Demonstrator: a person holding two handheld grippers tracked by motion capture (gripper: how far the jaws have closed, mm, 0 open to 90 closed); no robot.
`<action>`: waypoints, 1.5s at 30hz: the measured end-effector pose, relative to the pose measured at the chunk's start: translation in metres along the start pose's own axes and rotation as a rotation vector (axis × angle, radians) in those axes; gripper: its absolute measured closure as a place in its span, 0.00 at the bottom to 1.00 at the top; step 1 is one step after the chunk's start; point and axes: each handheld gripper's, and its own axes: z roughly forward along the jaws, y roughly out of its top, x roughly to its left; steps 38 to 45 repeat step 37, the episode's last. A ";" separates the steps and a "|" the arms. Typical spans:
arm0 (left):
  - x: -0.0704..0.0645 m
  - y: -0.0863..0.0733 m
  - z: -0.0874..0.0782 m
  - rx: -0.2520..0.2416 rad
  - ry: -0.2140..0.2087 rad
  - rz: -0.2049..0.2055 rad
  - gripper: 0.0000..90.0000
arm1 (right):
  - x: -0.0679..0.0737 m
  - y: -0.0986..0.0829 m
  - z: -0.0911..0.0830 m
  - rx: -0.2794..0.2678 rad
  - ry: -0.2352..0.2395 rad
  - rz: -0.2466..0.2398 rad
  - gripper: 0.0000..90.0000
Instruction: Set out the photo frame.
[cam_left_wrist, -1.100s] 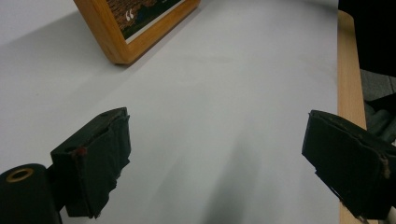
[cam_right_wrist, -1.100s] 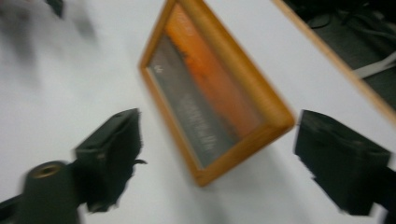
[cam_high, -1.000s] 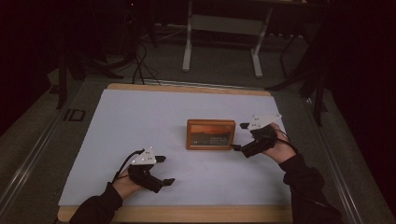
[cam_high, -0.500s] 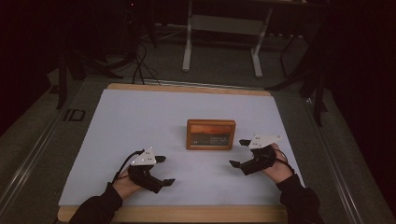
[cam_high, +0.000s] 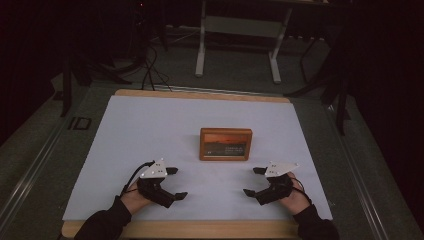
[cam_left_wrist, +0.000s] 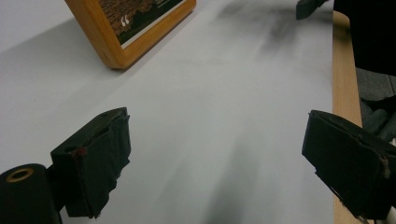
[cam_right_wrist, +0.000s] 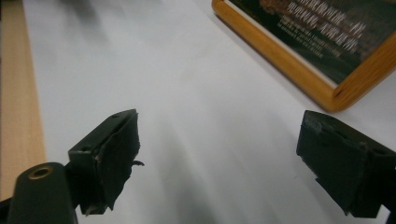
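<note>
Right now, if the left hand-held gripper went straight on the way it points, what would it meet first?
Probably nothing soon: the left hand-held gripper faces bare white table sheet. The flat wooden-framed picture lies left of its line; the right hand-held gripper is farther on.

Both grippers are black. The left gripper (cam_high: 176, 183) and the right gripper (cam_high: 254, 181) each carry a pale grey three-cornered plate on top, dotted with small dark fasteners. A thin dark cable loops from the rear of each. Their jaws are blocky, wrapped in rough, frayed black padding; a brass-coloured ring sits in the body beside one jaw. The person wears dark long sleeves.
</note>
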 end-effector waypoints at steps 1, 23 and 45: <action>0.000 0.000 0.000 0.000 -0.002 -0.001 0.09 | 0.005 -0.006 -0.001 0.000 -0.006 0.011 0.15; -0.001 0.000 0.001 -0.002 -0.002 0.001 0.09 | 0.012 -0.033 -0.022 -0.074 -0.074 0.070 0.15; -0.002 -0.001 0.003 0.001 -0.005 0.002 0.09 | 0.008 -0.036 -0.016 -0.066 -0.045 0.087 0.15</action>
